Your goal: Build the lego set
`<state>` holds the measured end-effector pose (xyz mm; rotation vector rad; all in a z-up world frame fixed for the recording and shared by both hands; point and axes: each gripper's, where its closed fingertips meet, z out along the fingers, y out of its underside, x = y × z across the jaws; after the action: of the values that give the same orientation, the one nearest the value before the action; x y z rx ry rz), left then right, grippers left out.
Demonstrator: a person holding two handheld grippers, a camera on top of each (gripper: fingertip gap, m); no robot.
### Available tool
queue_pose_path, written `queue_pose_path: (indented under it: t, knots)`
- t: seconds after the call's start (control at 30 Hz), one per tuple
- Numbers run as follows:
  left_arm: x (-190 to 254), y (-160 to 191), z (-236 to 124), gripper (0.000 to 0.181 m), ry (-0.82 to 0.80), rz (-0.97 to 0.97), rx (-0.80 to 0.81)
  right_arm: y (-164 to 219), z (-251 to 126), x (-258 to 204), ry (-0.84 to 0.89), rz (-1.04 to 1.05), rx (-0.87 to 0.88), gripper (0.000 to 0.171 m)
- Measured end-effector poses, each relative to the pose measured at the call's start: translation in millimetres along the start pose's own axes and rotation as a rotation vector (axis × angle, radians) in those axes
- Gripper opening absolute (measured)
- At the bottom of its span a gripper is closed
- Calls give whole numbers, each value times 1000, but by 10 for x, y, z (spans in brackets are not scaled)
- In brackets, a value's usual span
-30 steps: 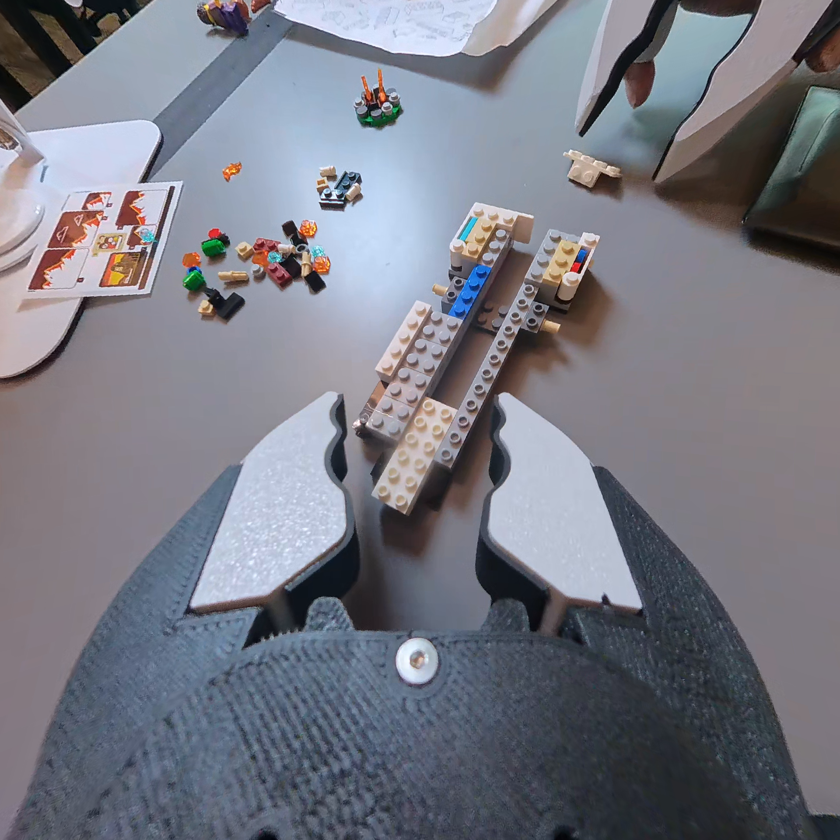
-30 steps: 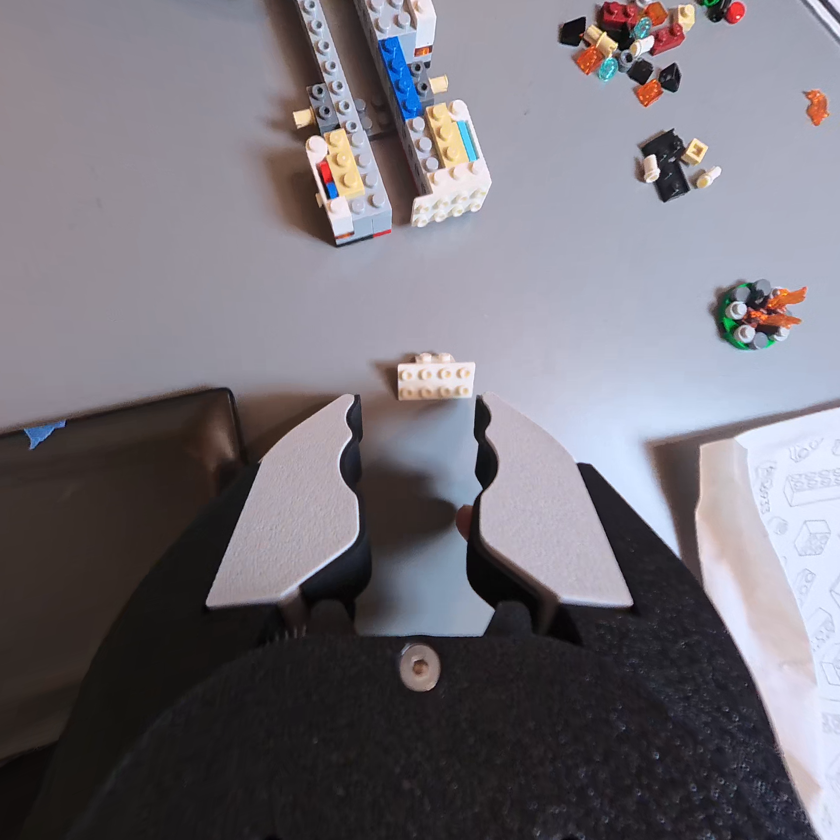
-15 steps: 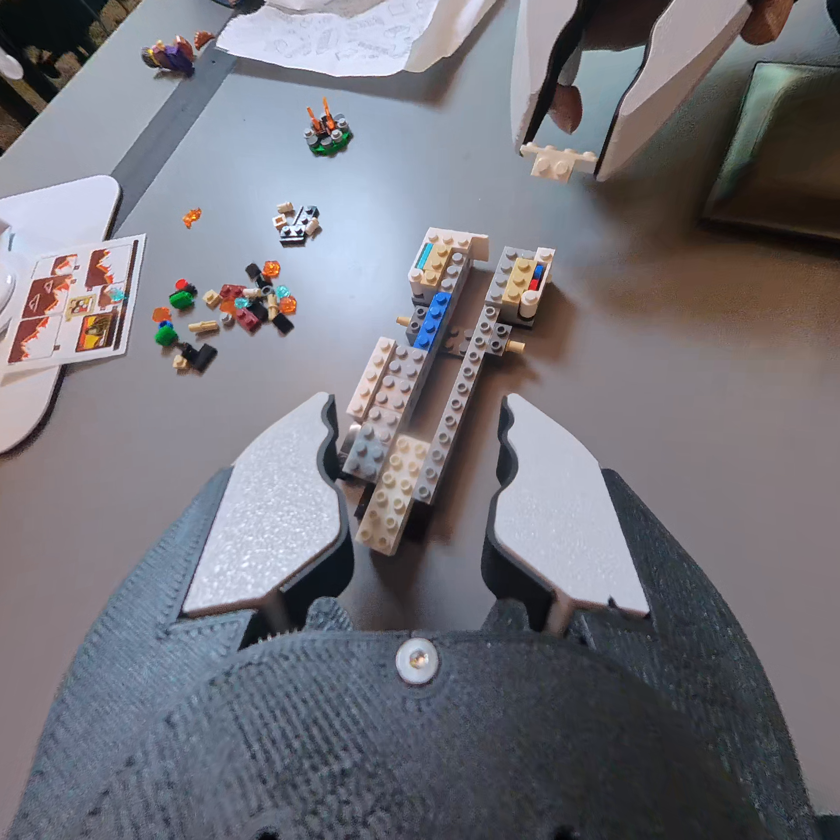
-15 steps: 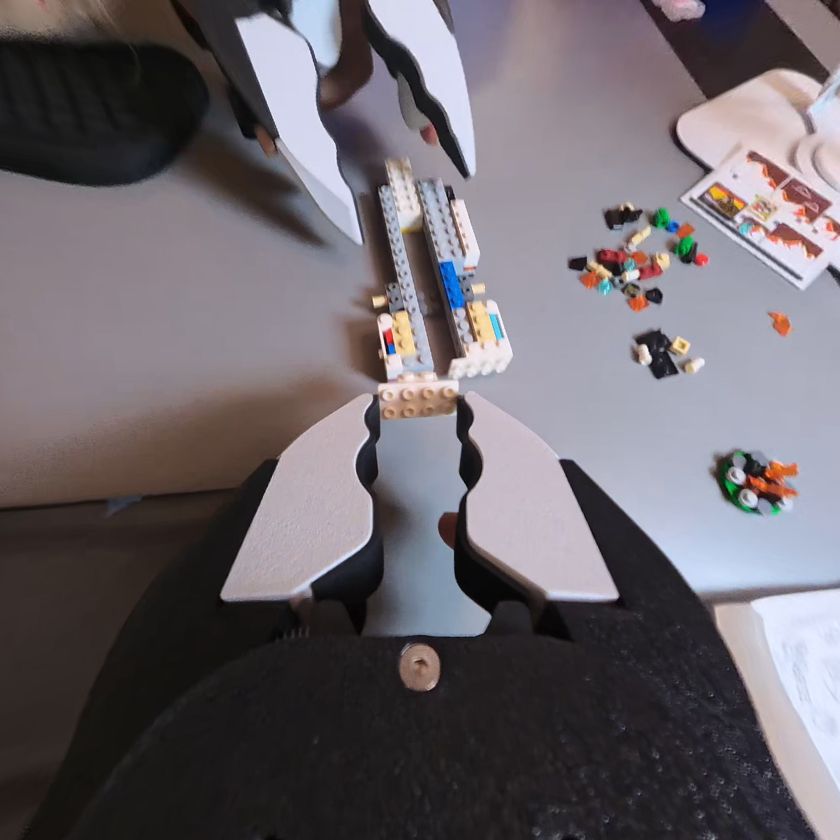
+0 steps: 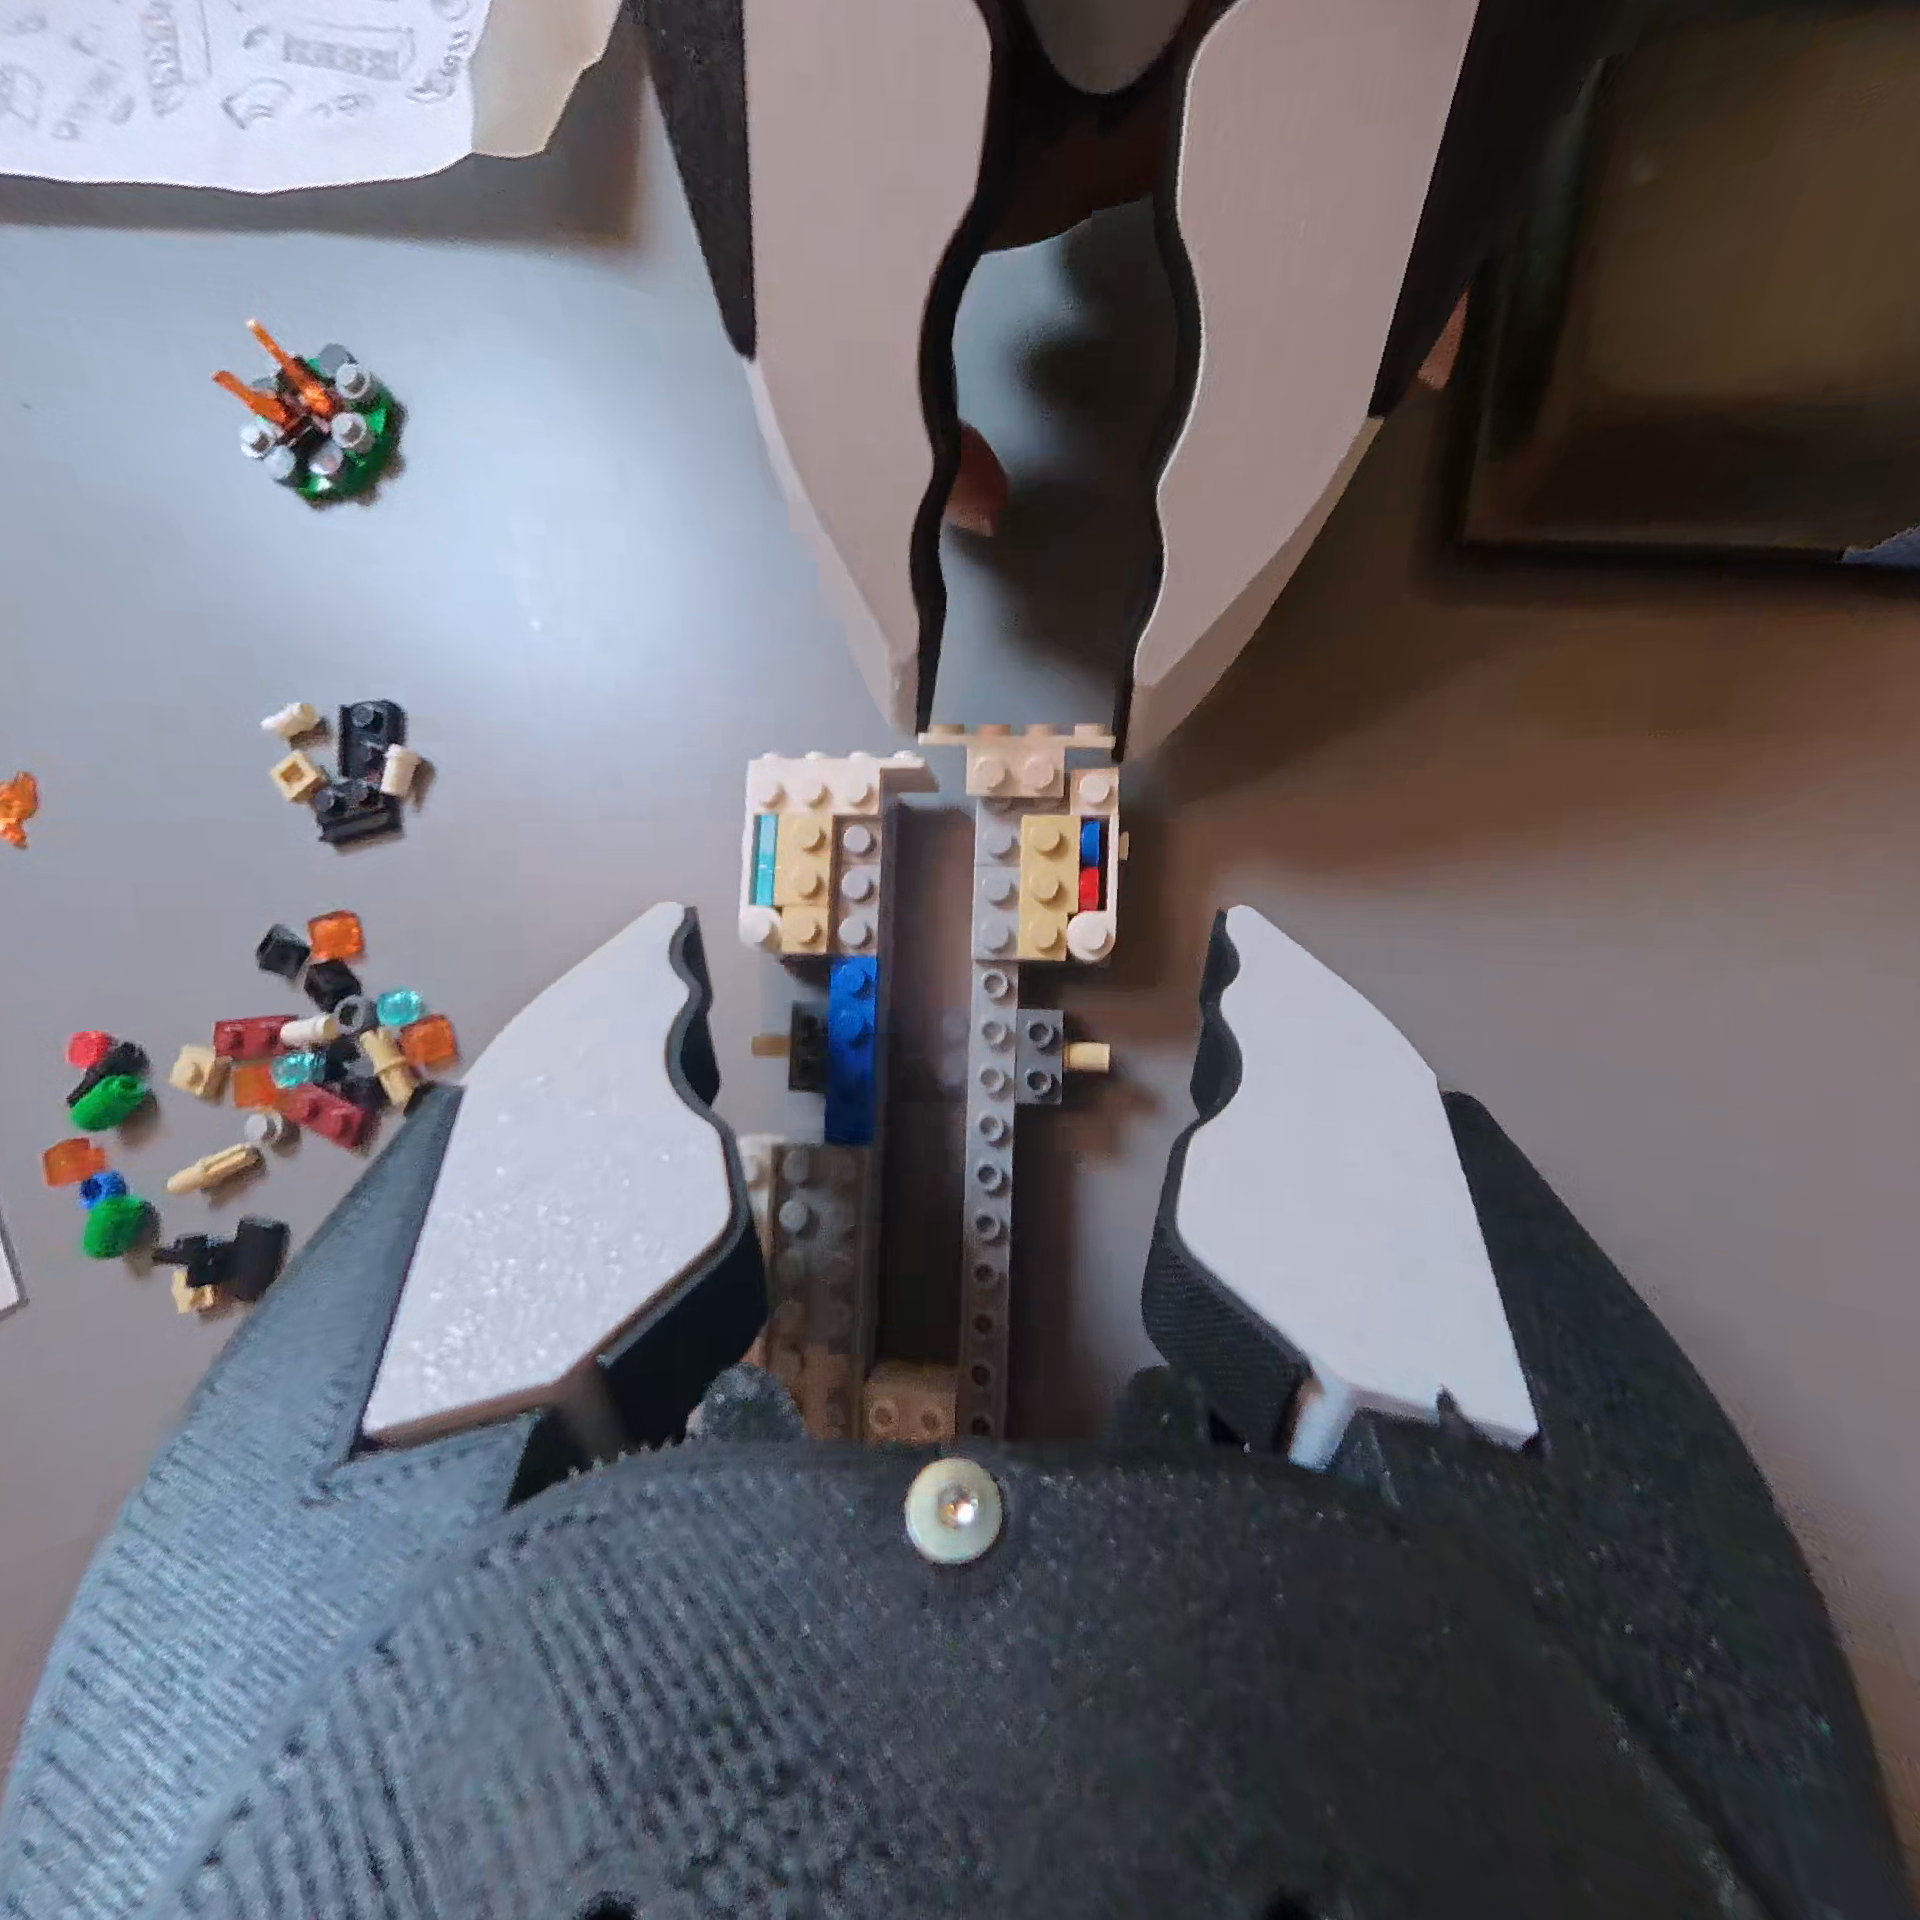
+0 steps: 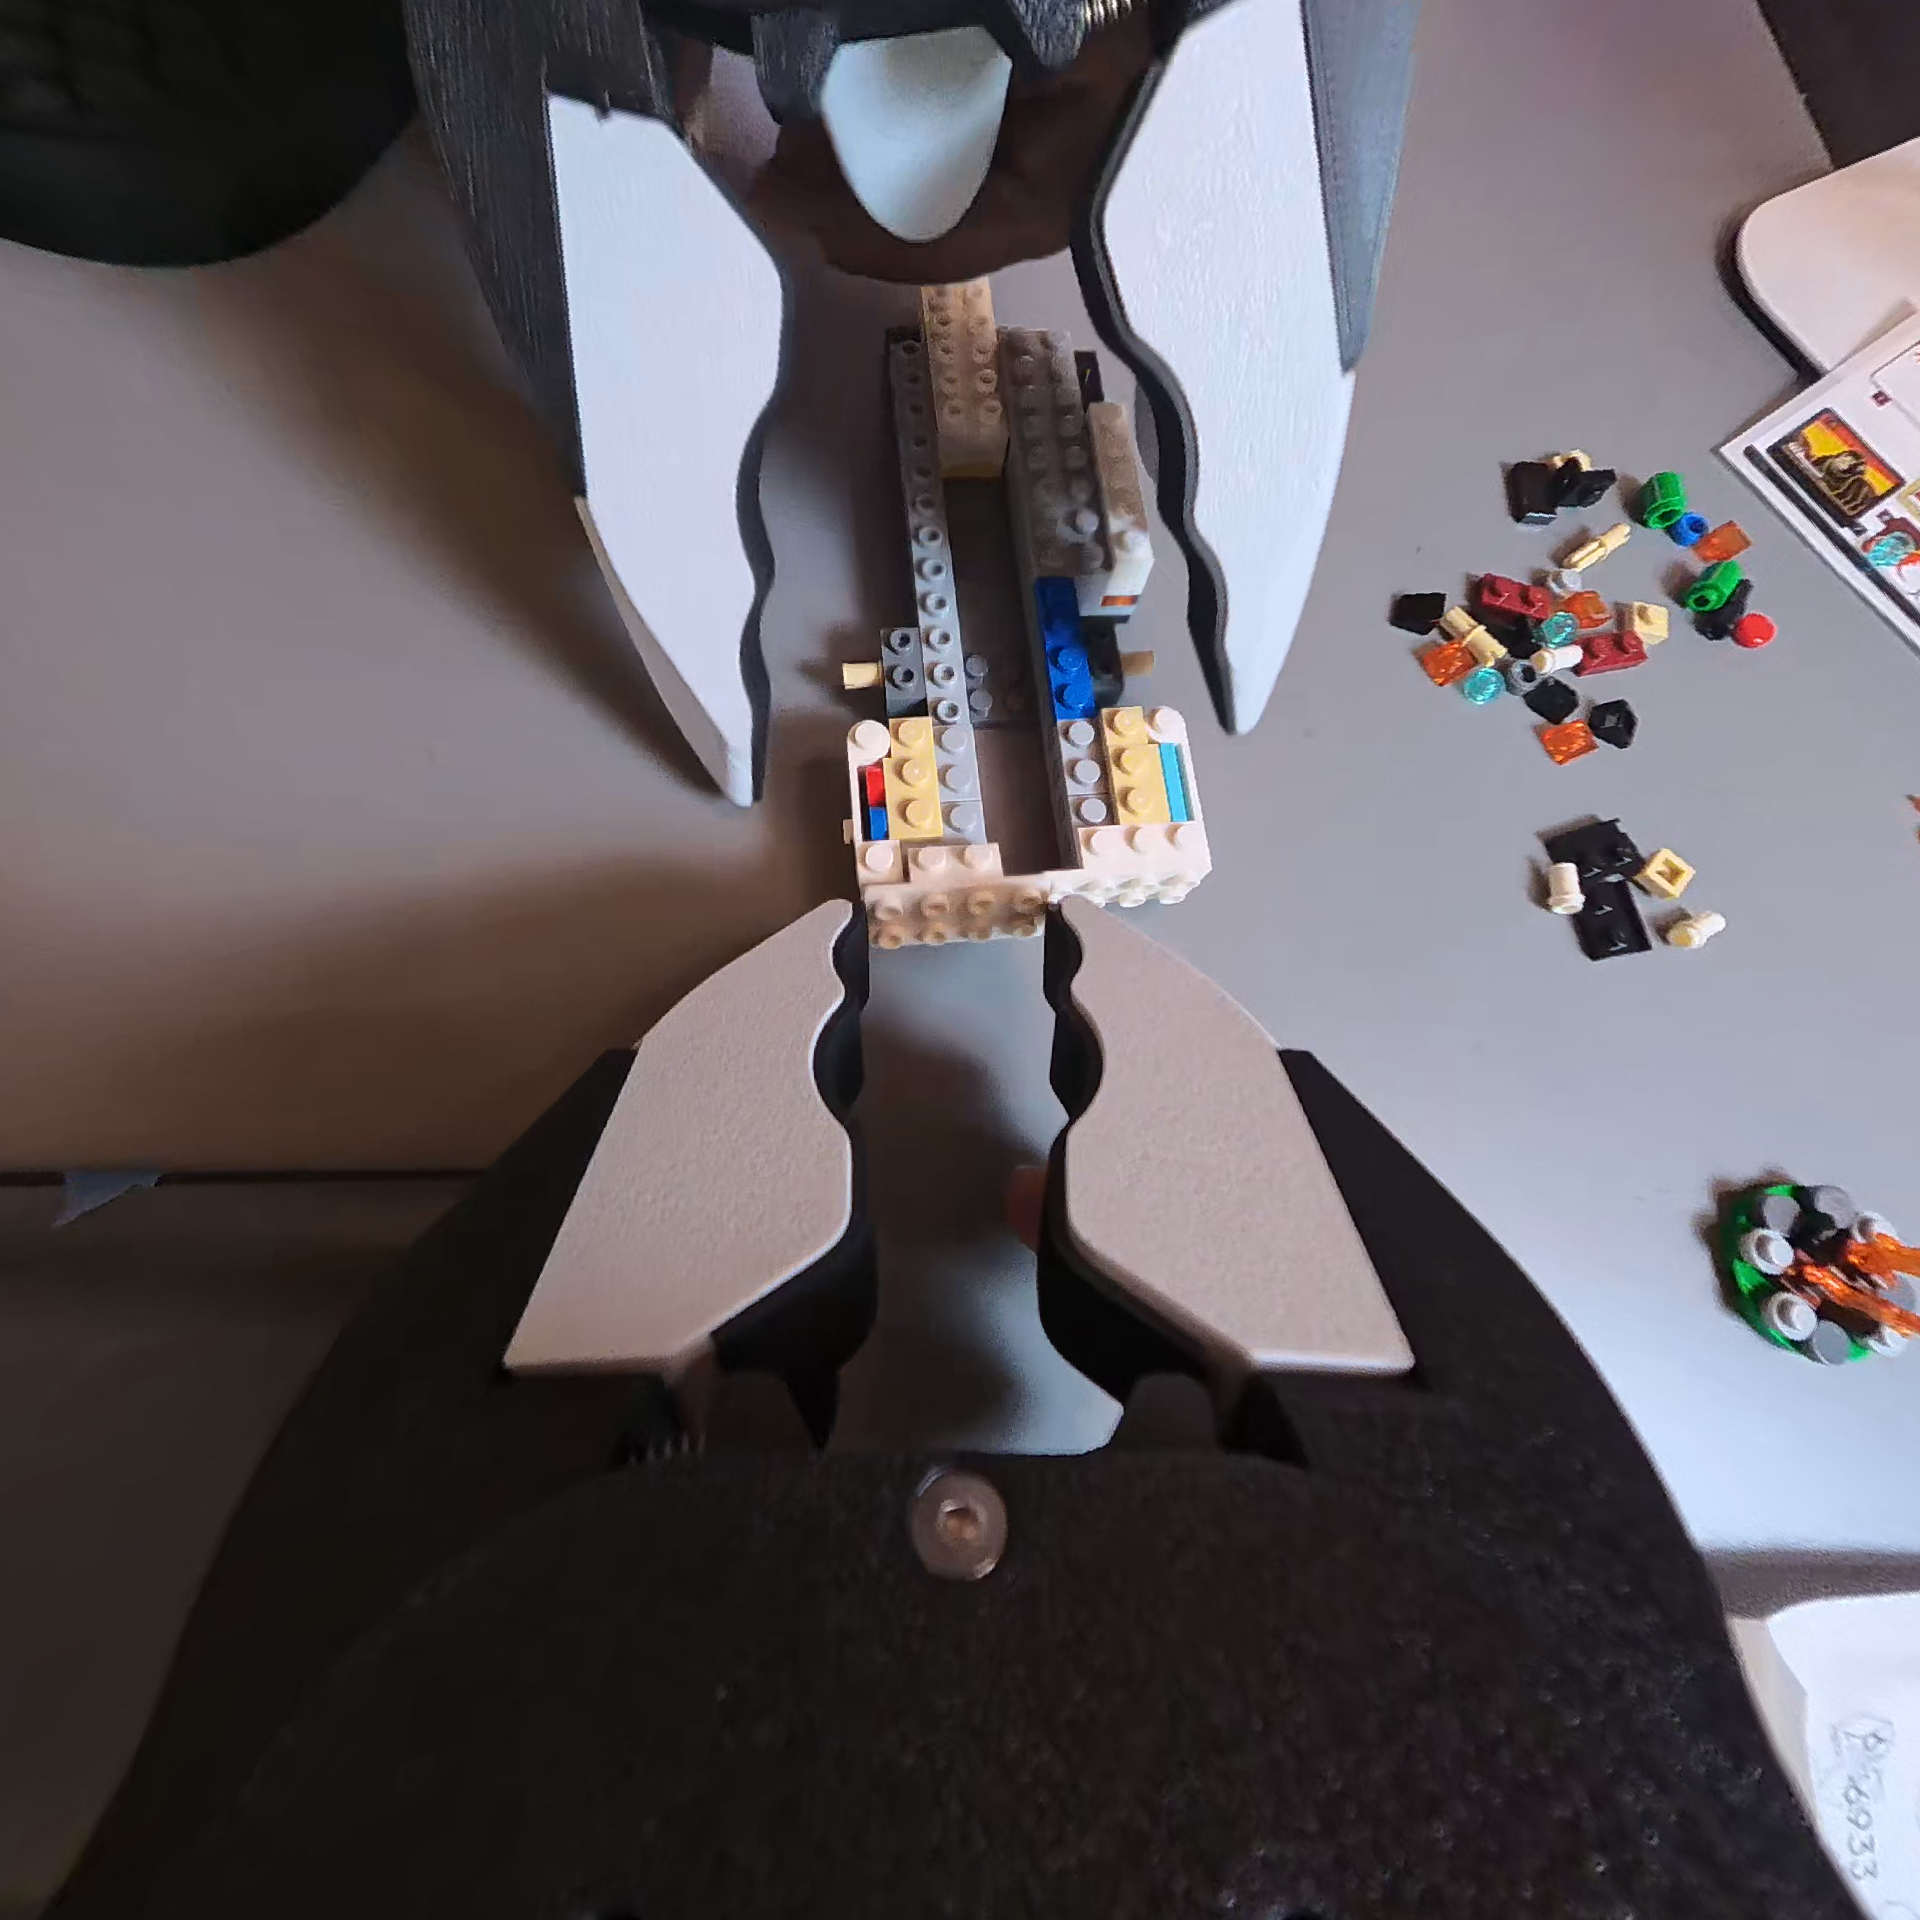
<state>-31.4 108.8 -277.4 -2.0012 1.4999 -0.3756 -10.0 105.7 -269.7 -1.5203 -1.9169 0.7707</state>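
Your right gripper (image 6: 956,914) is clamped on the white bracket (image 6: 956,914) at the frame-centre lego model (image 6: 1023,665). The left gripper (image 5: 956,1023) straddles the model, spread and not pinching, so pushing may slide it or misalign studs.

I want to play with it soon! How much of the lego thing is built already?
Partly built. The long lego model already has two rails with grey, tan and blue bricks. Right now the right gripper grips a white piece against the model's end, while the left gripper is open around the model. Left to add: the loose small bricks and the green round piece with orange flames.
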Motion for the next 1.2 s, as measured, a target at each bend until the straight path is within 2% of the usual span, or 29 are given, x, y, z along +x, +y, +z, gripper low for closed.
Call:
queue_pose_path:
  t: [0.27,0.83,0.9,0.97,1.2]
  knots:
    - [-23,-74,85,72,-18,24,23,31,31,-13,13,-43,-73,32]
    - [-59,-110,-5,73,-86,36,61,24,26,-16,45,31,-138,32]
    - [-35,-150,-89,66,-100,60,88,7,16,-16,44,47,-130,31]
    - [49,-175,-135,51,-83,96,107,2,12,-14,44,57,-128,31]
    - [144,-197,-109,38,-93,154,105,-26,29,-41,41,69,-115,30]
